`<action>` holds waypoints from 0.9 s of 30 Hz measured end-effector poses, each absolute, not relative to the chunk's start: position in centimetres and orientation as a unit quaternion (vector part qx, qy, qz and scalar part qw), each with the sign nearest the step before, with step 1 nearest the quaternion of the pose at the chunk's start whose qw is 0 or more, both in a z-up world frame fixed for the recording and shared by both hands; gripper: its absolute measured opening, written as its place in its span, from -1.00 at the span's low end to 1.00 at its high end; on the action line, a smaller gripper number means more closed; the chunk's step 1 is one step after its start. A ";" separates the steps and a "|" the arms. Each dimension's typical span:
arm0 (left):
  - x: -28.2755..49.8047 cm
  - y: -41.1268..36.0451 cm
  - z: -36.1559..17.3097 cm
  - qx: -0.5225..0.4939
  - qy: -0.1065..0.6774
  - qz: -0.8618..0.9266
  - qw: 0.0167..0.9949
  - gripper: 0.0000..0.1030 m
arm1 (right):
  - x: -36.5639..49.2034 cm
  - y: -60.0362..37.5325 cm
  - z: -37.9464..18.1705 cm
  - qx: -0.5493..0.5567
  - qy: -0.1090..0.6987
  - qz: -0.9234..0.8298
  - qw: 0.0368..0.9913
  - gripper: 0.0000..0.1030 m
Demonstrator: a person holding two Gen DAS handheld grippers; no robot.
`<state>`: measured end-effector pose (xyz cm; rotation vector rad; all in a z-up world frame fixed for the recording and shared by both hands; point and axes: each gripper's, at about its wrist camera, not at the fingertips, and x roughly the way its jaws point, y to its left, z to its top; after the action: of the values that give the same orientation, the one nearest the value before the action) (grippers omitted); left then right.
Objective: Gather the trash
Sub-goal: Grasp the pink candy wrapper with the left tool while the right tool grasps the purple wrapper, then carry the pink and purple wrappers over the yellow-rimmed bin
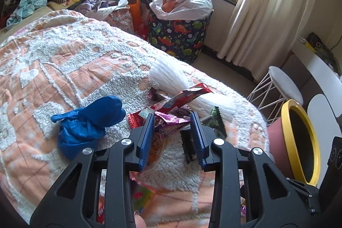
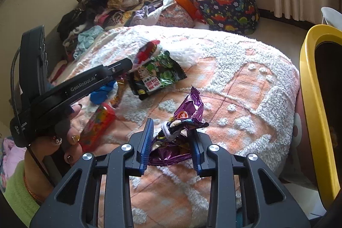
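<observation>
— What finish is seen on the bedspread (image 2: 245, 82)?
— A rough, tufted cloth, matt throughout. The purple wrapper (image 2: 188, 112) is seen as crinkled, glossy foil.
— And the blue glove (image 1: 85, 121)?
— Thin and smooth, possibly rubber; the material cannot be confirmed.
— The bin rim (image 1: 288, 142)?
— Smooth yellow plastic with a slight sheen is shown.
</observation>
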<state>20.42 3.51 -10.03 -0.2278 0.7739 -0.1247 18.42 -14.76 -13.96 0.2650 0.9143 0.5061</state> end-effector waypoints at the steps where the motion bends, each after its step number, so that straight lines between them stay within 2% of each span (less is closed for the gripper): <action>1: 20.2 3.5 -9.8 -0.114 0.373 -0.061 0.919 -0.47 | 18.2 -14.9 -13.8 0.126 0.432 0.244 0.859 -0.41; 27: 16.1 3.2 -4.2 -0.134 0.311 -0.087 0.937 -0.50 | 15.2 -16.9 -9.3 0.113 0.366 0.267 0.884 -0.41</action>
<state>16.12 3.16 -4.18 -0.2733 0.6349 -0.1787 15.23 -16.91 -9.33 0.2350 0.7622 0.5563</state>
